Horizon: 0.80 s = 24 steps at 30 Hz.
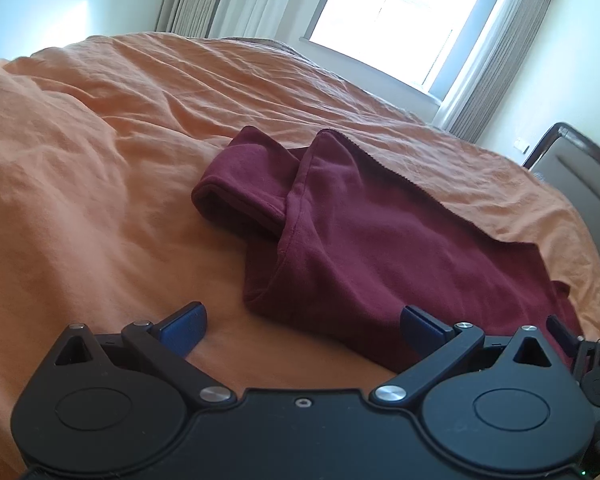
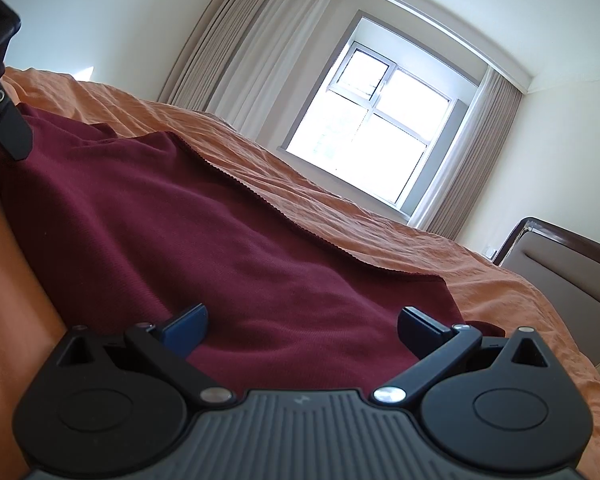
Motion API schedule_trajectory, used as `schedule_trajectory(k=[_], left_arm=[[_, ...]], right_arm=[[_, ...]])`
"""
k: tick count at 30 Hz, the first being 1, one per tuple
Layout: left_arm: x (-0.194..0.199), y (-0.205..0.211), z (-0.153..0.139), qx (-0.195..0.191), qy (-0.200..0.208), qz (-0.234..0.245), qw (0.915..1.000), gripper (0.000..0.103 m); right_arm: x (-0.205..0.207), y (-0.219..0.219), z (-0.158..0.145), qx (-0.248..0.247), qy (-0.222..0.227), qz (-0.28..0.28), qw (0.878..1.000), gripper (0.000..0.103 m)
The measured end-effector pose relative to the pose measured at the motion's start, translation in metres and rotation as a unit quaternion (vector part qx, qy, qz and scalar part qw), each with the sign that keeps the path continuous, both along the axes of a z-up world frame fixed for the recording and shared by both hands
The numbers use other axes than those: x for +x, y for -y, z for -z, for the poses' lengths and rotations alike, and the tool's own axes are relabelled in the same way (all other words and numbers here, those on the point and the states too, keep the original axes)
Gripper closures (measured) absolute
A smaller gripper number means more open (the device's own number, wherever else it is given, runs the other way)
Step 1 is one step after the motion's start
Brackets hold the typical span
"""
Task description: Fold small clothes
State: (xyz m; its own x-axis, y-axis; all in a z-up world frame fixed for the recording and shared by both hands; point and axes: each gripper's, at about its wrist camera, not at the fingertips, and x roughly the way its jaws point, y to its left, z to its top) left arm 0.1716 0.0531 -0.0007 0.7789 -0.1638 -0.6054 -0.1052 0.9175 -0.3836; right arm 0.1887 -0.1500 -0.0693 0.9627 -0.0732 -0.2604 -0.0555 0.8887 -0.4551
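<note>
Left gripper (image 1: pixel 303 326): black housing, blue finger pads (image 1: pixel 182 330), silver pivot screws. Right gripper (image 2: pixel 302 328): same build, ribbed grey centre plate.

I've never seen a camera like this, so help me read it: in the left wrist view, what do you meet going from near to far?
Left gripper, open → maroon shirt → orange bedspread → curtains and window.

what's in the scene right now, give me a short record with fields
garment: maroon t-shirt, lying partly folded, one sleeve doubled over
surface: bed with orange bedspread, wrinkled
left hand-held gripper: open, at the shirt's near edge, holding nothing
right hand-held gripper: open, low over the shirt, holding nothing
background: window, curtains, headboard
</note>
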Motion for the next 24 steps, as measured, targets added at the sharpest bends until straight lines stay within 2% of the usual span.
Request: schedule_trajectory(k=[3,4,6,8,9,12,13,14,18,21,24], left_arm=[[0.001,-0.007,0.003,-0.066,0.017,0.007,0.9977,0.003],[0.004,-0.008,0.005,-0.079,0.016,0.003,0.9968,0.010],[0.012,-0.008,0.008,-0.078,-0.001,-0.019,0.9967,0.022],[0.019,-0.009,0.009,-0.070,-0.019,-0.043,0.9964,0.040],[0.022,-0.010,0.010,-0.073,-0.025,-0.058,0.9953,0.045],[0.026,-0.016,0.010,-0.098,-0.030,-0.094,0.9903,0.067],[0.026,-0.018,0.009,-0.105,-0.026,-0.101,0.9890,0.081],[0.026,-0.018,0.007,-0.107,-0.022,-0.103,0.9886,0.087],[0.027,0.001,-0.013,-0.065,0.028,-0.077,0.9946,0.092],[0.029,0.022,-0.037,-0.029,0.072,-0.025,0.9967,0.092],[0.038,0.050,-0.060,0.003,0.103,0.040,0.9939,0.092]], right_arm=[[0.000,-0.001,0.002,-0.002,0.001,0.000,1.000,0.000],[0.000,-0.002,0.002,-0.002,0.001,0.001,1.000,0.000],[-0.001,-0.002,0.002,-0.001,-0.001,0.001,1.000,0.000],[0.000,-0.002,-0.001,0.001,-0.006,-0.001,1.000,0.000],[0.000,-0.001,-0.002,0.004,-0.009,-0.002,1.000,0.000],[0.000,0.006,-0.011,0.025,-0.020,-0.009,0.999,0.000],[-0.001,0.008,-0.013,0.033,-0.024,-0.010,0.999,0.000],[-0.002,0.010,-0.017,0.040,-0.027,-0.010,0.999,0.000],[-0.014,0.021,-0.029,0.045,-0.025,-0.011,0.999,0.000],[-0.027,0.037,-0.038,0.038,-0.018,0.000,0.999,0.000],[-0.041,0.060,-0.049,0.046,-0.005,0.025,0.999,0.000]])
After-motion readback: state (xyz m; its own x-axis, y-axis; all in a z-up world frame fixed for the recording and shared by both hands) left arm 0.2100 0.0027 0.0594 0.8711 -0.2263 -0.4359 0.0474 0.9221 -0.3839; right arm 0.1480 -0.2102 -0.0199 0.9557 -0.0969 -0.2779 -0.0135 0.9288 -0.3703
